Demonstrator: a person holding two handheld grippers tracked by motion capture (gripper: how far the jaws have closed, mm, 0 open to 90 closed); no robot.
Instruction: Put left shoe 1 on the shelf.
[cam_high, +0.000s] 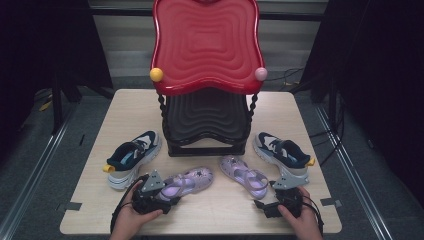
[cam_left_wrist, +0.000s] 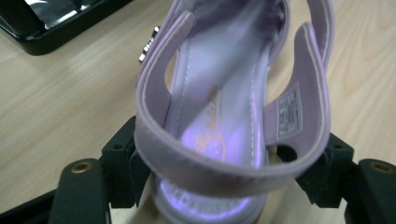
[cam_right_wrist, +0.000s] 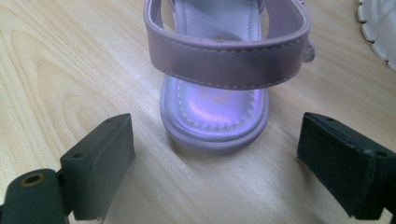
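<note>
Looked like a lab recording setup: lone light wooden table (cam_high: 125, 107) on grey carpet, black curtains (cam_high: 45, 40) both sides, metal floor rails (cam_high: 37, 165), loose cables (cam_high: 295, 80), tape marks (cam_high: 72, 206) at the table's corners.

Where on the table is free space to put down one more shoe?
The table is bare left and right of the red rack, behind both sneakers. The near edge between the two grippers is also free. It is crowded in front of the rack, where both purple sandals lie.
</note>
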